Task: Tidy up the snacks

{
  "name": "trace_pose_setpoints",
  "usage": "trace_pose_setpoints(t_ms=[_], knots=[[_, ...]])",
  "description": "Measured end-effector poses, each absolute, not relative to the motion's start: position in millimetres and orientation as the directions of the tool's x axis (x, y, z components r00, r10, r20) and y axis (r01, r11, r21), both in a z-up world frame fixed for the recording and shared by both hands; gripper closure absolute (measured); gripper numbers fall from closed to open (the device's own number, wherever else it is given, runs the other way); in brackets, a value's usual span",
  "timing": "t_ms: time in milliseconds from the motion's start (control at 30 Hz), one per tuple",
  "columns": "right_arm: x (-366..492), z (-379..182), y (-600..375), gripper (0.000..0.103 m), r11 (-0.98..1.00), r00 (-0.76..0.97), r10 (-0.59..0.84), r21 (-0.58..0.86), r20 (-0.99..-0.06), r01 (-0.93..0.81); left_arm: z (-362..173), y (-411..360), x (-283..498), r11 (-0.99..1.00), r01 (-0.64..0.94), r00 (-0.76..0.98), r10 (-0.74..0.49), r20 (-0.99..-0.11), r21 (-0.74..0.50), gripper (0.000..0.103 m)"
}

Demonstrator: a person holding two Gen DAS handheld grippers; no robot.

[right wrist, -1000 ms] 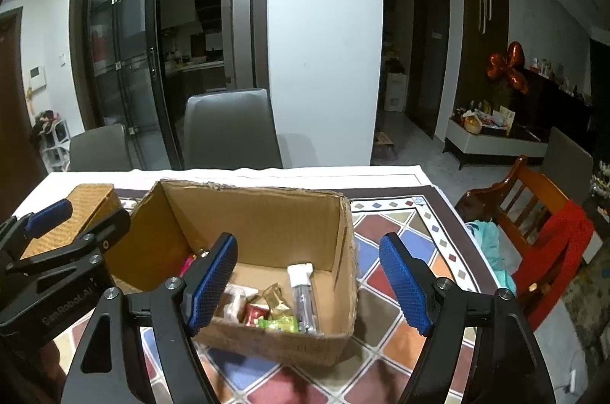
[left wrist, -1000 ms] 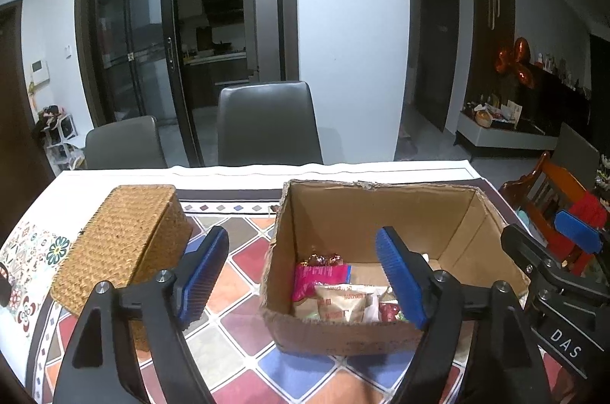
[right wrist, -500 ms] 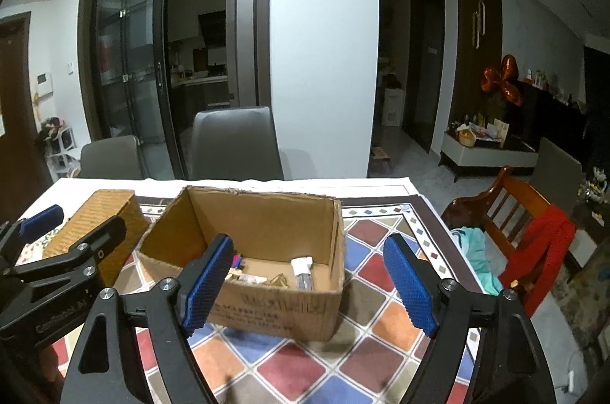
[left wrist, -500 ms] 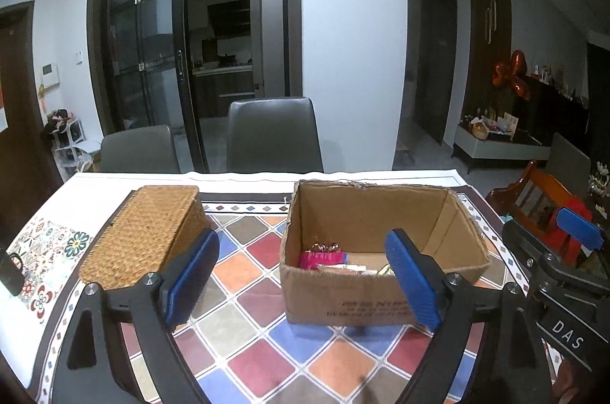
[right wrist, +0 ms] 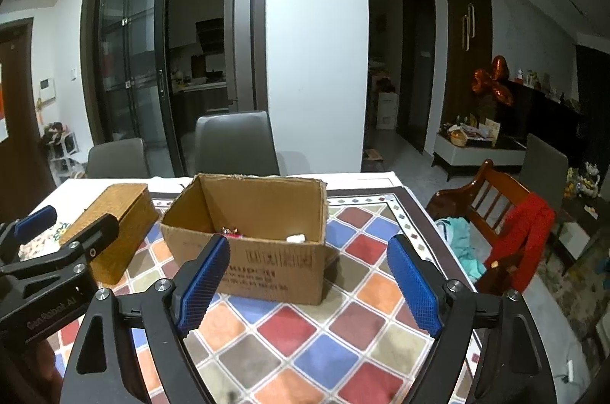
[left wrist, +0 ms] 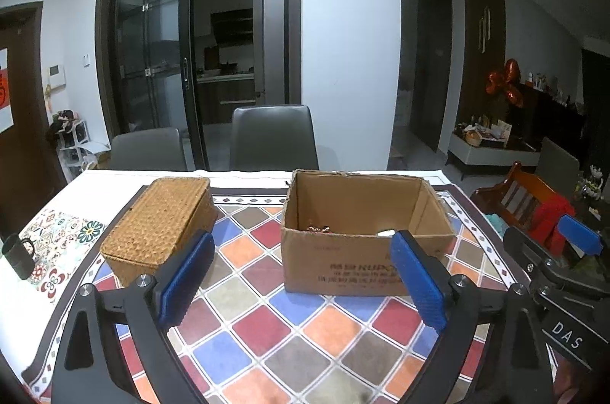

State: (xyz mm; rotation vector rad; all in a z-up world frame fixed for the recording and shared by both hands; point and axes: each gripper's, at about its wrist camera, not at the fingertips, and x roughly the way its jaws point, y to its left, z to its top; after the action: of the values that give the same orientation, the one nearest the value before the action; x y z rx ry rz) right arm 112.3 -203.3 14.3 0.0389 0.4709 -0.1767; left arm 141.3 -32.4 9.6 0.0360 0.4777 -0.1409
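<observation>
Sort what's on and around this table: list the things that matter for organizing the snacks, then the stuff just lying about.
For the job:
cardboard box, open-topped
snacks inside it, mostly hidden by the wall
wicker basket, lid on
left tongs, open
right tongs, open

Just lying about:
black mug
red garment on the wooden chair
grey chairs

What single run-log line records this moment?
left claw: open, empty | right claw: open, empty | cardboard box: on table, snacks inside | wicker basket: lid closed, left of box
</observation>
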Motion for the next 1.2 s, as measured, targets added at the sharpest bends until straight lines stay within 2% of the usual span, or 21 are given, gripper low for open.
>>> trace_pose_setpoints(t_ms=[767,1200], knots=[[12.7,21.1,-196.3,0.018,0.983,0.898,-0.174,-0.022,-0.405,0.181,19.1,-21.6,41.1,0.988,0.153,0.892,-0.14,-0.429,-0.004,0.004],[-37.2,10.7,-193.8,0.018,0.981,0.892,-0.181,-0.019,-0.414,0.191,5.6,-16.0,-8.7,0.989,0.145,0.883,-0.13,-0.452,0.0,0.004]])
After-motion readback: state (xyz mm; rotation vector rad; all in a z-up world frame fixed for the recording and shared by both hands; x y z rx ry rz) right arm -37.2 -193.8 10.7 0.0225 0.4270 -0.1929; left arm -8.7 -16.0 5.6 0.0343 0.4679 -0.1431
